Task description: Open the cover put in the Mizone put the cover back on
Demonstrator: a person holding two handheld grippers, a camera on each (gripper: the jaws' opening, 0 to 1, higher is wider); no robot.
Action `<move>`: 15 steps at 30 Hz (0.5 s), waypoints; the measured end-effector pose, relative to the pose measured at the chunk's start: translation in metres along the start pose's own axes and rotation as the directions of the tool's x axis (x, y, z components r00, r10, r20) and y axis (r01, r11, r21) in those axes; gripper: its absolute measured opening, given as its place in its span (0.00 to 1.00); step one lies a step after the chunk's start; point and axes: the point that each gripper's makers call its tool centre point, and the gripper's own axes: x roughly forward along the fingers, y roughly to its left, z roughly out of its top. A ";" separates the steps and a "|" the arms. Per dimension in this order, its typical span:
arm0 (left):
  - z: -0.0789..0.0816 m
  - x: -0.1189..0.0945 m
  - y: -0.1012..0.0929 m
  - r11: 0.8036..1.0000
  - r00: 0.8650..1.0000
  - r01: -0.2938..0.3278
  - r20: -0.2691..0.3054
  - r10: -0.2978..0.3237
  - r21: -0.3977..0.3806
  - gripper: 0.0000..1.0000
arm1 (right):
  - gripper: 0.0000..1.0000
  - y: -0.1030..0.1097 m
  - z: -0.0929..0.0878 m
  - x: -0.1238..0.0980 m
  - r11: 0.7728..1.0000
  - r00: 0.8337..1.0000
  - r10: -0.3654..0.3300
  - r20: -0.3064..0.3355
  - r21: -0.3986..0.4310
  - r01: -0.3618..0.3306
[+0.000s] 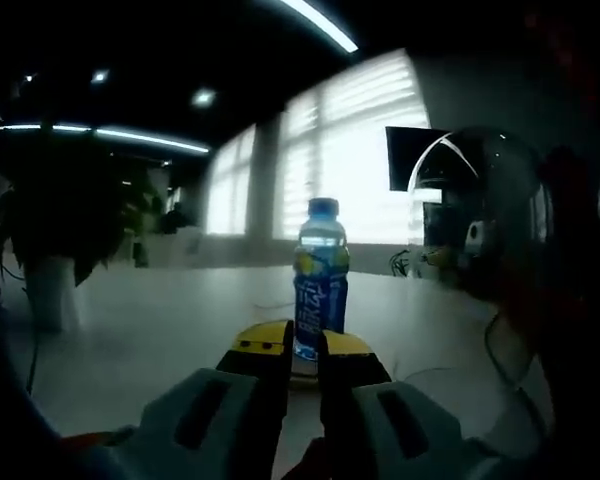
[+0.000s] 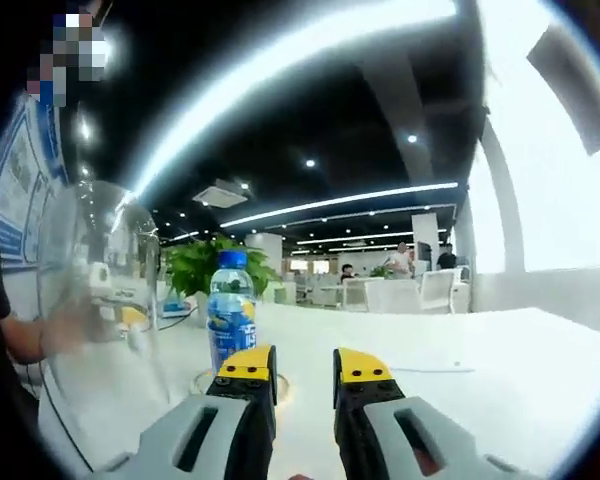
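Note:
A blue and yellow Mizone bottle stands upright on a low round base on the white table, just beyond my left gripper. The left jaws stand nearly together with nothing between them. The clear dome cover hangs lifted off to the right of the bottle. In the right gripper view the bottle stands ahead and to the left, and the clear cover is further left, beside it. My right gripper is open and holds nothing. I cannot tell what holds the cover.
The white table stretches ahead and to the right. A potted plant stands at its left end, and another plant is behind the bottle. A person's arm shows behind the cover. Chairs and people sit far back.

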 end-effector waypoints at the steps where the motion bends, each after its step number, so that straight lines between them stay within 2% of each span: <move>1: 0.000 0.000 0.000 1.000 1.000 0.001 0.001 -0.001 -0.001 0.03 | 0.15 0.000 -0.001 0.001 1.000 1.000 0.001 -0.004 -0.001 -0.001; 8: 0.001 -0.001 -0.001 1.000 1.000 0.006 0.002 -0.006 -0.008 0.02 | 0.12 0.006 -0.003 0.002 1.000 1.000 0.023 -0.008 -0.012 -0.023; 11: -0.003 0.001 -0.004 1.000 0.999 0.025 -0.023 -0.025 -0.018 0.01 | 0.12 0.009 -0.001 0.002 0.999 0.999 0.040 0.003 -0.004 -0.040; 15: -0.008 0.002 -0.007 0.999 0.998 0.031 -0.046 -0.031 0.010 0.01 | 0.09 0.012 0.002 0.002 0.999 0.999 0.050 0.013 -0.006 -0.050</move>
